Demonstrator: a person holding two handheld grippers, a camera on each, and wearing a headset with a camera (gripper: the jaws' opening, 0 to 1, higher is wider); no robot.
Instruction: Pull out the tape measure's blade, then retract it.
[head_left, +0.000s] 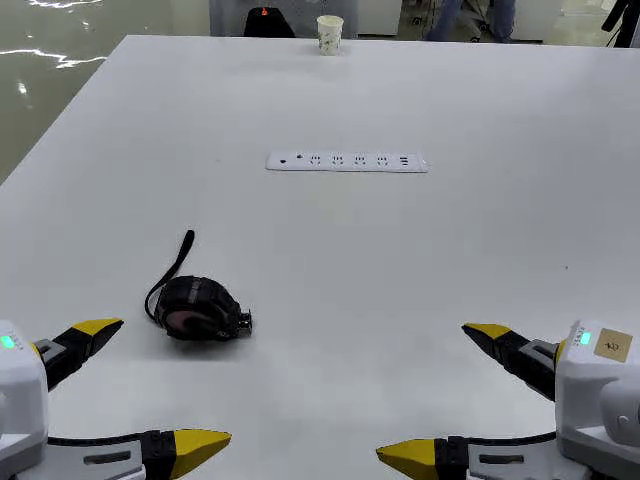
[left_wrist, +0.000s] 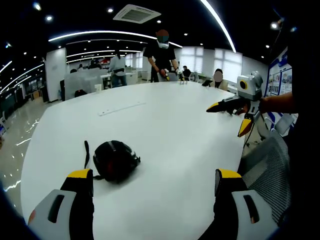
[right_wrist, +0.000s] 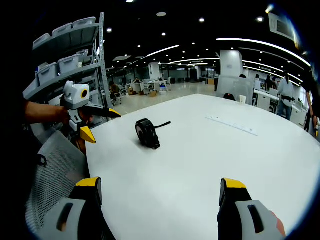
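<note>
**Nothing begun: tape untouched, both tongs wide open**

Both of the 2 steps are left, as I judge it. The left gripper (head_left: 165, 382) and right gripper (head_left: 432, 392) each stand with jaws spread wide and hold nothing. Both are well on the person's side of the power strip (head_left: 347, 161). The tape (head_left: 198, 308) lies on its side, nearer the person than the strip and to its left. It is close ahead of the left gripper but not touching it. Its blade looks fully wound in, and its black strap (head_left: 178, 265) curls back towards the strip.

The room is a large open office with ceiling light strips, a glossy floor and people standing far beyond the strip. The white table (head_left: 450, 250) is wide and mostly bare. A paper cup (head_left: 329, 33) stands beyond the strip at the far edge.
</note>
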